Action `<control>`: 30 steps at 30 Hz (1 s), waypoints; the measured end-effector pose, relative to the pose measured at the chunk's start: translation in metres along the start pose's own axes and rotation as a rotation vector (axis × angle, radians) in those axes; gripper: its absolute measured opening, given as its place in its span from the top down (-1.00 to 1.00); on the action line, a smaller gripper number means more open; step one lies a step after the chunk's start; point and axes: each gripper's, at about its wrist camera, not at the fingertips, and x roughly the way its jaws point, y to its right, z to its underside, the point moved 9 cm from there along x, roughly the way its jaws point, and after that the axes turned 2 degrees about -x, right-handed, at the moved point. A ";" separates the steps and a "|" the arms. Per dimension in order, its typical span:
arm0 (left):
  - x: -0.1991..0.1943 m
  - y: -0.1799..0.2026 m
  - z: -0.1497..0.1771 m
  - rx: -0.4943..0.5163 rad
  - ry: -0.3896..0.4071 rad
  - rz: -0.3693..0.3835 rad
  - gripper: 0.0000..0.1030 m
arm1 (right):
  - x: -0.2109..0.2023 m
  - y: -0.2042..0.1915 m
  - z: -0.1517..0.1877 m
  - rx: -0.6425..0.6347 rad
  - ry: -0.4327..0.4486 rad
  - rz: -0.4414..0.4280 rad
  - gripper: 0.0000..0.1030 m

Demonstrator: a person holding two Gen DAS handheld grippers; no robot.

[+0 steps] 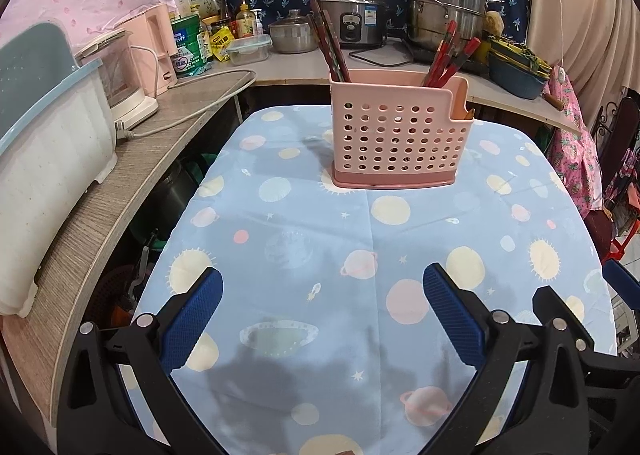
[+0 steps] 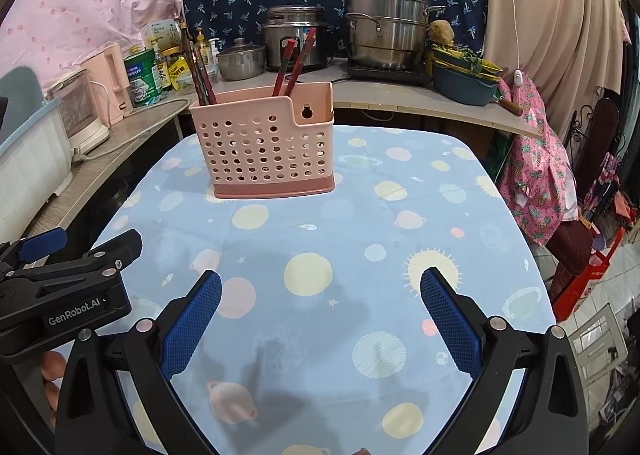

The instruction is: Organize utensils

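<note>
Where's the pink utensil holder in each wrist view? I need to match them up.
Left wrist: pink utensil holder upper centre, slightly right, on the tablecloth.
Right wrist: holder upper centre-left.
Shared landmark: stacked steel steamer pot on the counter behind.

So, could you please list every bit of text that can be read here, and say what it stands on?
"GenRobot.AI": white letters on the black body of the left gripper, seen from the right wrist camera.
Green tin: label print too blurred to read.
Rice cooker: blue sticker too small to read.
Yellow packet: print unreadable.
</note>
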 end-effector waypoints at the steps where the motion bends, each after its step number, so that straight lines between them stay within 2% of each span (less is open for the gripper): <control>1: 0.001 0.000 0.000 0.000 -0.002 0.000 -0.86 | 0.001 0.000 0.000 0.000 -0.001 0.000 -0.87; 8: 0.003 -0.002 -0.005 -0.001 0.007 -0.012 -0.86 | 0.005 0.000 -0.004 0.002 -0.004 0.000 -0.87; 17: 0.001 -0.003 -0.036 -0.005 0.067 -0.023 -0.86 | 0.011 0.001 -0.028 0.015 0.027 -0.008 -0.87; 20: 0.003 -0.001 -0.044 -0.013 0.074 0.004 -0.86 | 0.016 0.000 -0.036 0.003 0.033 -0.006 -0.87; 25: 0.004 0.009 -0.056 0.030 0.106 -0.018 -0.86 | 0.023 -0.007 -0.047 -0.023 0.051 0.005 -0.87; 30: 0.009 0.002 -0.066 0.002 0.117 -0.015 -0.86 | 0.037 -0.002 -0.051 -0.013 0.034 0.009 -0.87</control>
